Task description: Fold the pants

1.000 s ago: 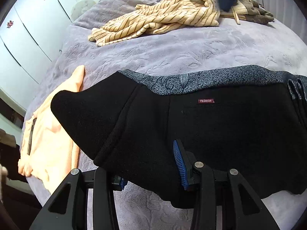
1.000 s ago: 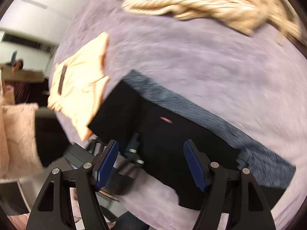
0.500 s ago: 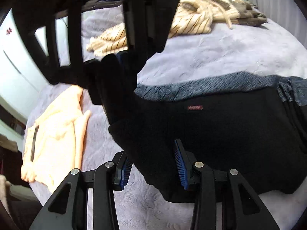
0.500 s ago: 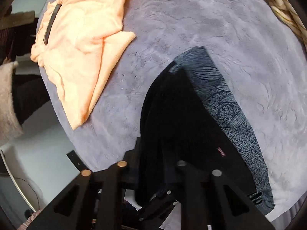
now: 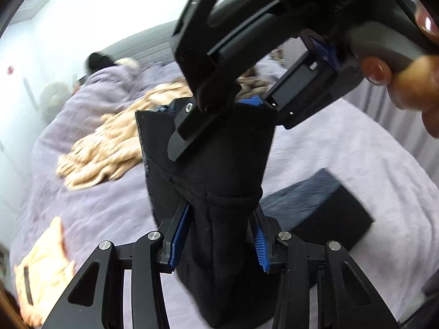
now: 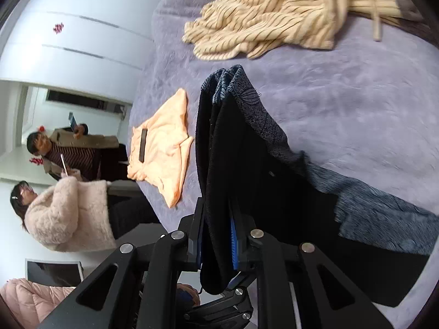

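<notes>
**Both grippers clamped on the black pants above the bed**

The left gripper (image 5: 218, 235) has its blue-padded fingers (image 5: 178, 233) closed on a thick bunch of the black pants (image 5: 219, 170), which rise as a dark column between them. Just above, in the left wrist view, the right gripper (image 5: 219, 109) bites the top edge of the same lifted fabric, and a hand (image 5: 411, 82) wraps its handle at the upper right. The rest of the pants trails down to the right onto the lavender bed cover (image 5: 343, 150), where the grey patterned lining lies flat.

From the right wrist view, the right gripper (image 6: 216, 244) shows its fingers (image 6: 233, 242) drawn narrow, pinching a folded edge of the pants (image 6: 247, 164); the fabric hangs in layers from the grip, with the grey patterned inside turned out along the right side and spreading over the bed cover (image 6: 356, 96).

A peach garment (image 6: 164, 145) lies flat near the bed's left edge, apart from the pants. A cream striped garment (image 6: 274, 13) is heaped farther up the bed. Beyond the bed stand a person in a pale fluffy coat (image 6: 71, 213) and another in a tan coat (image 6: 76, 150), before white wardrobe doors (image 6: 68, 41).
</notes>
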Available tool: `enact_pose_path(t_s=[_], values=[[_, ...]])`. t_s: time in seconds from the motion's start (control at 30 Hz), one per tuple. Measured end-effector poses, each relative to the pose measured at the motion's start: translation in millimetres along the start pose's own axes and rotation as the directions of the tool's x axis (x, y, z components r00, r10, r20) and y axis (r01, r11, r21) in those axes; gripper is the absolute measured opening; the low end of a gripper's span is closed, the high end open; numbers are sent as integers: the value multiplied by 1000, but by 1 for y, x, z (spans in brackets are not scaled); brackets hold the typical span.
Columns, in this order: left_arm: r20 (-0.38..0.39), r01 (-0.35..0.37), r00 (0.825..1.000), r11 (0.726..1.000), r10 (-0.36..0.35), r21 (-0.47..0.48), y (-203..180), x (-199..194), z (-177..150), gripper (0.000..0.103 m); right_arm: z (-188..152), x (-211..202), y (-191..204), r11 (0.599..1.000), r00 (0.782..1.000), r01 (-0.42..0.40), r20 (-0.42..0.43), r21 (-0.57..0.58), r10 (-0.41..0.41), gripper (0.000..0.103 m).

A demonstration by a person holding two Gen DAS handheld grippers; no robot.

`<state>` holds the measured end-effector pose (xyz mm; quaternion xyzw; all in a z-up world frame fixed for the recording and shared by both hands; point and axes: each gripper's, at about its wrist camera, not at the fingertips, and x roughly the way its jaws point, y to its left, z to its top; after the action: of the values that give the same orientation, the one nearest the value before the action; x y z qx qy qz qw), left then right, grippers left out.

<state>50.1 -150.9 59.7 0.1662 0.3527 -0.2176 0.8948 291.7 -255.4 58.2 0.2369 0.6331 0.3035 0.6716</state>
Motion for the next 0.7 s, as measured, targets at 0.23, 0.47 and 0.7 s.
enact_pose_path(t_s=[0.23, 0.47, 0.7], values=[[-103, 154, 984, 981, -142, 120, -119, 45, 4, 43, -75, -89, -134, 977, 986, 11, 159, 213, -46, 17], [-311, 189, 943, 960, -118, 208, -167, 86, -31, 47, -126, -44, -259, 908, 990, 61, 89, 414, -107, 17], [-286, 178, 948, 978, -140, 110, -91, 41, -27, 68, -149, -56, -261, 893, 979, 123, 93, 432, -180, 29]])
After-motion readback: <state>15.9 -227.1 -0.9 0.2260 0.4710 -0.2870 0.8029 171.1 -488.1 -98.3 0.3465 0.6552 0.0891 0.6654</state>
